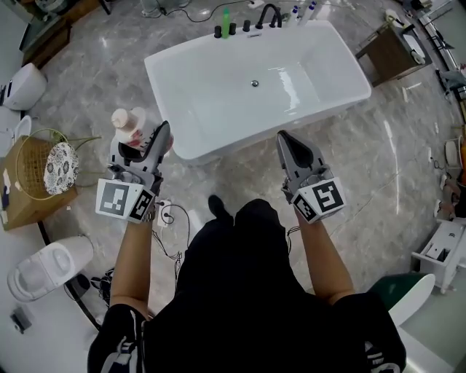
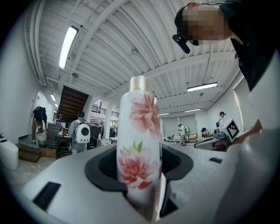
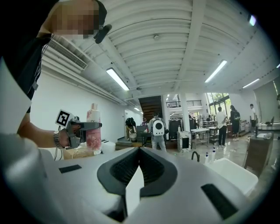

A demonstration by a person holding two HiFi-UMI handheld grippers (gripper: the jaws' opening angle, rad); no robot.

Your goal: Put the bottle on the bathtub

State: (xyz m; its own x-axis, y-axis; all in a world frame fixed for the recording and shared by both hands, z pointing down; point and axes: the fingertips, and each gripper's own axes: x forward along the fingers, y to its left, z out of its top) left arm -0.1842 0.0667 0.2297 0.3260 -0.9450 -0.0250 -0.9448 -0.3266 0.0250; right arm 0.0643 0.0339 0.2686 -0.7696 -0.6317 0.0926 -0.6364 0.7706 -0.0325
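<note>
Left gripper [image 1: 153, 142] is clamped on the bottle [image 2: 139, 144]. Our left gripper view shows the white, pink-flowered body upright between the jaws, gripped low, with its cap well above them. From the head view, the bottle is in the air over the marble floor [image 1: 378, 167], just left of the bathtub's [image 1: 218, 95] near left corner and not touching the tub.

Right gripper [image 3: 138, 175] has its jaws closed together with nothing between them. It is held out over the floor near the tub's near wall, well apart from the left one.

The tub is white. A black faucet [image 1: 269, 14] and a green container [image 1: 226, 22] stand at its far rim. A wicker basket [image 1: 33, 164] sits on the floor to the left.
</note>
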